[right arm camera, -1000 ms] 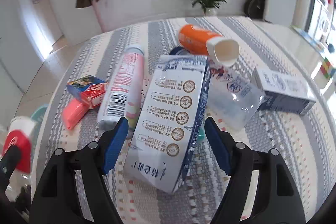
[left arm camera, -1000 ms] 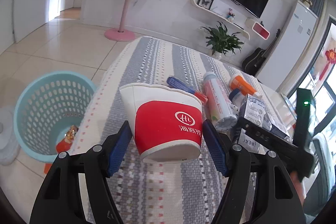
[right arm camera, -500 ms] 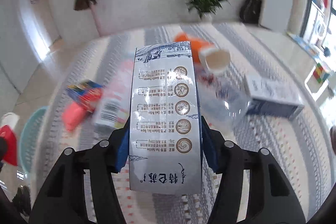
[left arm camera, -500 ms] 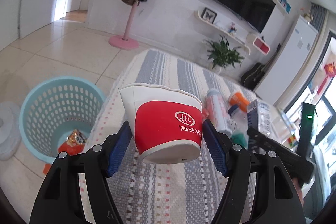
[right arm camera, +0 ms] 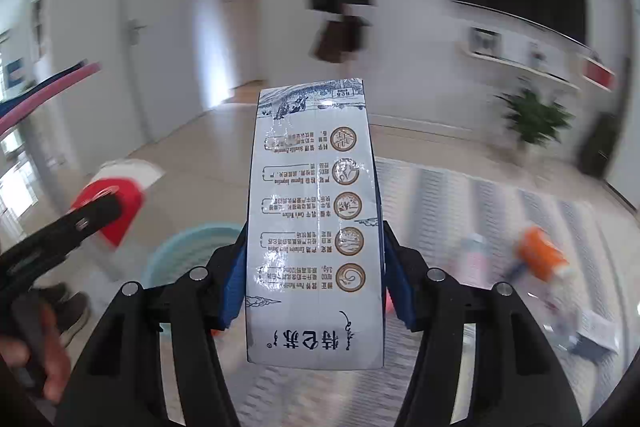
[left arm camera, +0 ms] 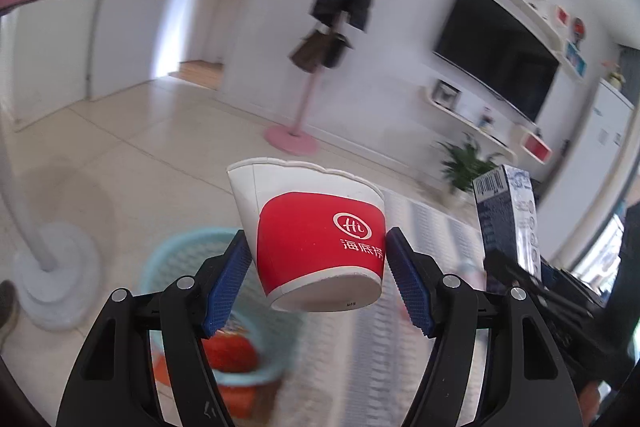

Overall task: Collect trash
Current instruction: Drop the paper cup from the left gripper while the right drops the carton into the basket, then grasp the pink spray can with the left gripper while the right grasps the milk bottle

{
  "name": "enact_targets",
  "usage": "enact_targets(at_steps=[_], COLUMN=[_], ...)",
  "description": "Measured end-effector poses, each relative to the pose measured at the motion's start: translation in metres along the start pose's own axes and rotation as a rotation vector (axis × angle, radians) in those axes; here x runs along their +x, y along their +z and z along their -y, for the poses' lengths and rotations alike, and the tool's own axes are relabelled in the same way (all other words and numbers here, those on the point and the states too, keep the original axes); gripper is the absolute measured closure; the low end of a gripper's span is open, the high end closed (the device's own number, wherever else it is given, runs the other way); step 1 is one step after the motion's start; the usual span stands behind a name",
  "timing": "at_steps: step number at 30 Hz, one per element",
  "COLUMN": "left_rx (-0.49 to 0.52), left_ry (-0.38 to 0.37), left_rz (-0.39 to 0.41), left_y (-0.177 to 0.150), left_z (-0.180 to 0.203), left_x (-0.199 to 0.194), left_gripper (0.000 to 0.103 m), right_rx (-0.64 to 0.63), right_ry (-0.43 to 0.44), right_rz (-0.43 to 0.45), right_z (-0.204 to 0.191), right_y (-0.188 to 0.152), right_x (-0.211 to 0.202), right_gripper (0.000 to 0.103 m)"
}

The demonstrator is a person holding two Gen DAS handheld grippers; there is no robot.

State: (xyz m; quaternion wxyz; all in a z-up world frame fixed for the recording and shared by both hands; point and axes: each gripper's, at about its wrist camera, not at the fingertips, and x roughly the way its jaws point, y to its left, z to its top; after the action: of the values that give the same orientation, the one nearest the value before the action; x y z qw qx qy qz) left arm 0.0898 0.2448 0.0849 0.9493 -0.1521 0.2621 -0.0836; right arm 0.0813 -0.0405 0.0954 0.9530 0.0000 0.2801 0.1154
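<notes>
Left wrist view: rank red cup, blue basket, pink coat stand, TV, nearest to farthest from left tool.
1. red cup, clamped in the left tool.
2. blue basket, below, left.
3. pink coat stand, across the floor.
4. TV, on the far wall, right.

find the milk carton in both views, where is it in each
Left wrist: the milk carton stands at the right edge, above the right gripper's dark arm.
Right wrist: the same carton fills the centre, clamped between the right gripper pads.
Shared landmark: the blue basket, behind the left gripper and its red cup in the left view, lower left of the carton in the right view.
</notes>
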Motion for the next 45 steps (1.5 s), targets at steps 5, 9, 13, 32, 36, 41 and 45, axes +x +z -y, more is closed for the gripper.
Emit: enact_targets(at_steps=[5,9,13,32,36,41,45], left_rx=[-0.056,-0.087,-0.095,-0.077,-0.051,0.023,0.107], left_ry=[0.076,0.106,0.135,0.024,-0.059,-0.172,-0.284], left_rz=[-0.035,-0.094,-0.172,-0.151,-0.088,-0.070,-0.106], left_y=[0.003,-0.005,-0.013,-0.002,0.012,0.015,-0.002], left_z=[-0.057,-0.091,-0.114,-0.076,-0.030,0.043,0.115], left_x=[0.023,0.050,0.085,0.071,0.042,0.018,0.015], left_gripper=[0.036,0.036,0.036,0.025,0.025,0.025,0.025], right_rx=[-0.022,0.000,0.045,0.072,0.081,0.044,0.015], right_ry=[0.137,0.203,0.211,0.200,0.163,0.043,-0.114], right_rz=[-0.106,-0.201,-0.296,-0.233,-0.129,-0.007,0.065], right_z=[-0.048,-0.068,-0.074,-0.040,-0.006,0.053,0.116], right_y=[0.000,-0.006,-0.019,-0.007,0.008,0.014,-0.001], right_x=[0.055,0.100,0.141,0.103,0.044,-0.030,-0.085], right_gripper=[0.048,0.048,0.047,0.046,0.046,0.046,0.046])
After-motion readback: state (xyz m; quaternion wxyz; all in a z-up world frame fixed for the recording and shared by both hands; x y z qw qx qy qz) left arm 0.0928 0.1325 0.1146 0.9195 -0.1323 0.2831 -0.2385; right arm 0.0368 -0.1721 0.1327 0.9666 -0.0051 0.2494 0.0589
